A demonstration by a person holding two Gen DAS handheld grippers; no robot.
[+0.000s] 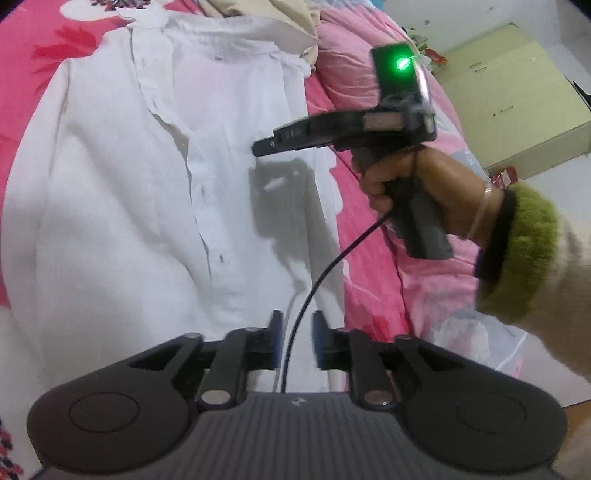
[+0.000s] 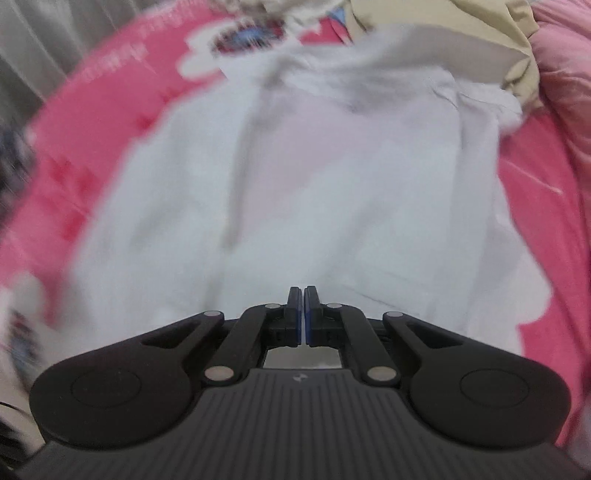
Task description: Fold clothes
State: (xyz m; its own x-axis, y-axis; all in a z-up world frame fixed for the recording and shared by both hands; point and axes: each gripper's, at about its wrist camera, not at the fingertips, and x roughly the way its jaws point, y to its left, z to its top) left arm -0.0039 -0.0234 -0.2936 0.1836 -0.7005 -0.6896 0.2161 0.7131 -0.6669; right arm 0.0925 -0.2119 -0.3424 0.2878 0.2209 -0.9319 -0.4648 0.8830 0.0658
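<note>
A white button-up shirt (image 1: 110,184) lies spread face up on the pink floral bedsheet (image 1: 29,55), collar at the far end. My left gripper (image 1: 297,325) hovers over the shirt's near hem, open; only a black cable (image 1: 314,288) shows in the gap, and the pads do not press it. The right gripper (image 1: 258,148), held by a hand (image 1: 424,177) with a green fuzzy cuff, hangs above the shirt's right side. In the blurred right wrist view that gripper (image 2: 303,295) is shut with nothing between its pads, above the shirt (image 2: 332,184).
A beige garment (image 1: 288,11) lies bunched past the collar, also in the right wrist view (image 2: 480,29). A rumpled pink quilt (image 1: 369,92) runs along the shirt's right side. A pale yellow box (image 1: 517,92) stands beyond the bed at right. Grey curtains (image 2: 37,37) hang at far left.
</note>
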